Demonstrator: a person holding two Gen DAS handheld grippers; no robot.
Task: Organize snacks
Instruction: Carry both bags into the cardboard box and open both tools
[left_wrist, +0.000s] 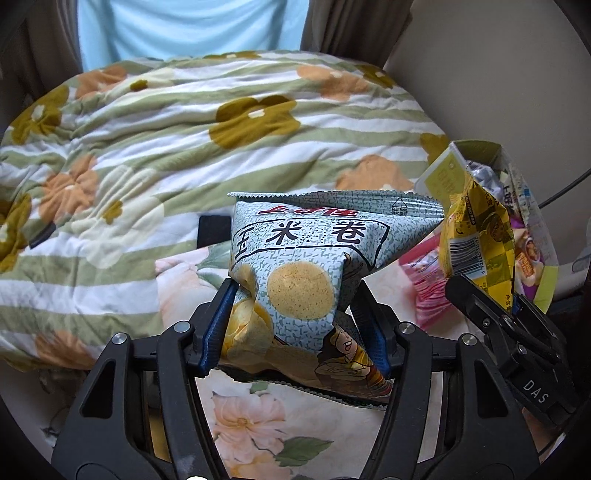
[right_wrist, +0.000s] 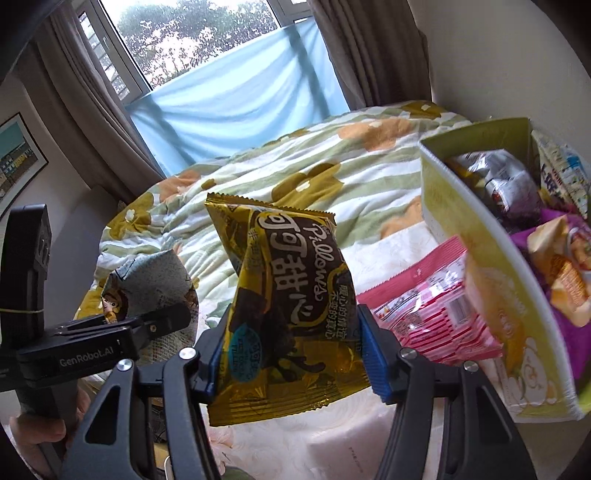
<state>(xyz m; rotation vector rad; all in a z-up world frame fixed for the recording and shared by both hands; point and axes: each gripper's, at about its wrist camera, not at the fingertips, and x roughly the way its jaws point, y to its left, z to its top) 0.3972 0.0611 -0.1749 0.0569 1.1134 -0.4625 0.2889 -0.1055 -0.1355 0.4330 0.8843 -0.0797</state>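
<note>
1. The left gripper (left_wrist: 295, 317) is squeezing a puffy pale-green crinkled foil corn-roll bag (left_wrist: 314, 273) at its lower half, its blue ribbed pads (left_wrist: 218, 332) denting the film on both sides; the bag is hanging clear above the bed.
2. The right gripper (right_wrist: 288, 350) is clamping a glossy gold-and-brown cocoa snack packet (right_wrist: 284, 302) across its middle, the packet standing upright and tilted a little, off the bedding.
3. Just beside the right gripper, a pink-and-white striped plastic snack pack (right_wrist: 432, 306) is lying on the pale floral-embossed sheet (right_wrist: 332, 443), touching the wall of the yellow-green open cardboard box (right_wrist: 491, 291).
4. That box is already holding several crumpled wrappers, silver, purple and orange.
5. Beyond, a soft quilted duvet with green stripes and ochre flowers (left_wrist: 184, 122) is covering the bed.
6. Judged step: both bags are being carried to the box. The next move seems to call for lifting the gold packet over the box's rim and loosening only once inside; the air-filled bags look slippery and light.
</note>
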